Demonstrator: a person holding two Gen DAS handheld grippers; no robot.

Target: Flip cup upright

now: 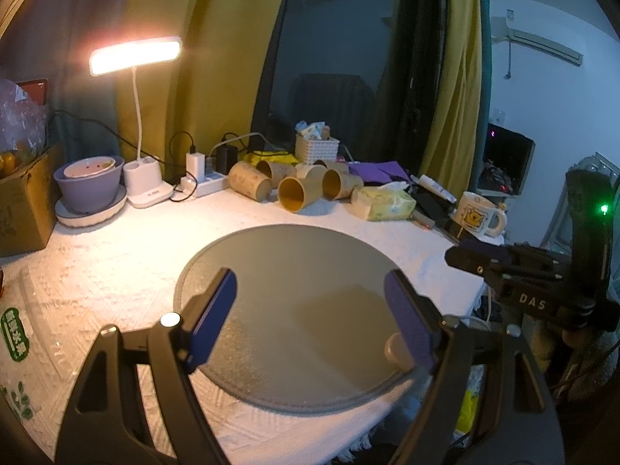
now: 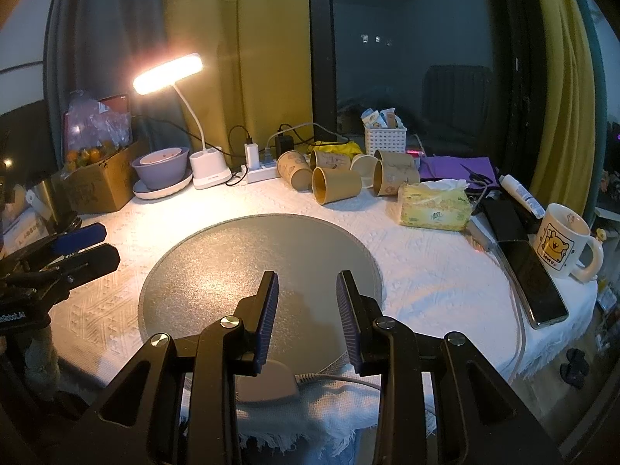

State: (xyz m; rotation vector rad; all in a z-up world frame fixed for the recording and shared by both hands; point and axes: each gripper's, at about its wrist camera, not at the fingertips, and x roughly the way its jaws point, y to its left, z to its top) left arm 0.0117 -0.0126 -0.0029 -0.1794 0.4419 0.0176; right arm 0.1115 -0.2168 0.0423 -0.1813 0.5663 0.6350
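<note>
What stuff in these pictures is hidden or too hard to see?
- Paper cups: both views, they overlap, so their count is unclear.
- White basket: both views, its packets are too small to read.
- Cardboard box: left wrist view, cut off by the frame edge.
- Phone screen: right wrist view, dark.

place: home bedroom desk — desk lamp [image 2: 167, 73] | curtains [image 2: 267, 58] | air conditioner [image 1: 542, 44]

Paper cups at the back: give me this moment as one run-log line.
left gripper: open, empty | right gripper: open, empty | both over round mat | paper cups: on their sides, untouched
</note>
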